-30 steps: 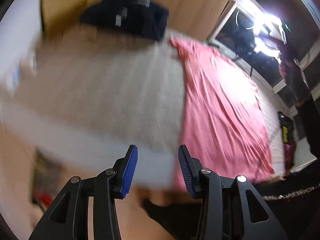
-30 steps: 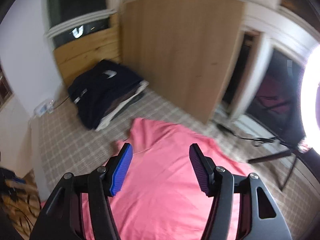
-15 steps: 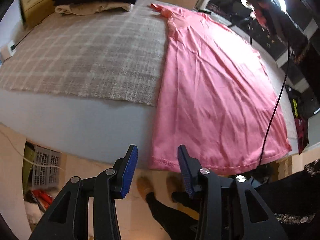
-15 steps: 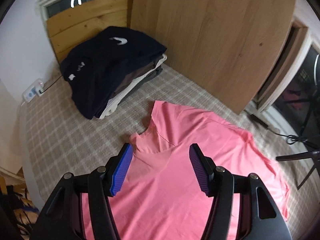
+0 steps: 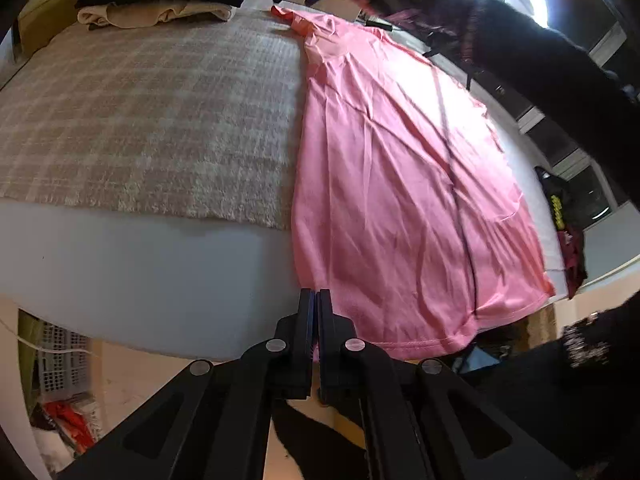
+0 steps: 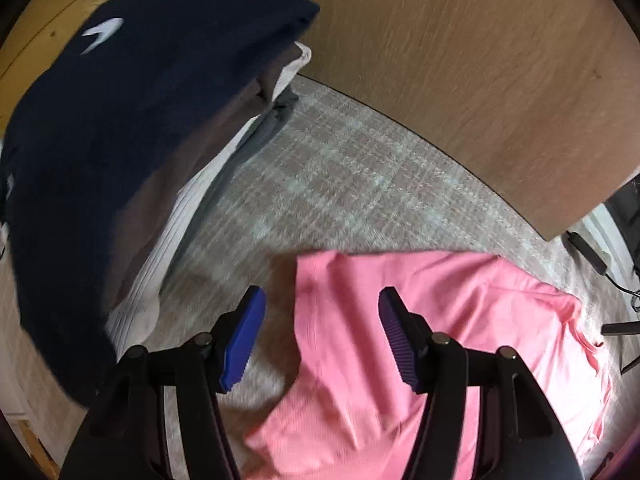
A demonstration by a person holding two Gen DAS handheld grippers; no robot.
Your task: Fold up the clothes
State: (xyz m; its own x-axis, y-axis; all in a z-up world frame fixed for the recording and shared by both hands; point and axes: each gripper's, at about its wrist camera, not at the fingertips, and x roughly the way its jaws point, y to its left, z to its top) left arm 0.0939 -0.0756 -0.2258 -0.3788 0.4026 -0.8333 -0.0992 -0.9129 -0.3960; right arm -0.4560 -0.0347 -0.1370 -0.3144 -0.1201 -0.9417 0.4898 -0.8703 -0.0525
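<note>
Blanket (image 5: 152,112) plaid, under pink shirt (image 5: 400,200) | left gripper (image 5: 313,320) pinching shirt hem | right gripper (image 6: 320,336) agape

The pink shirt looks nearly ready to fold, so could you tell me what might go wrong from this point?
The left gripper is shut at the hem corner of the pink shirt; a thin pinch might slip once lifted. The right gripper hangs open at the collar end, close to the stack of folded clothes, and could nudge it. The hem overhangs the bed edge, so the shirt might slide off.
</note>
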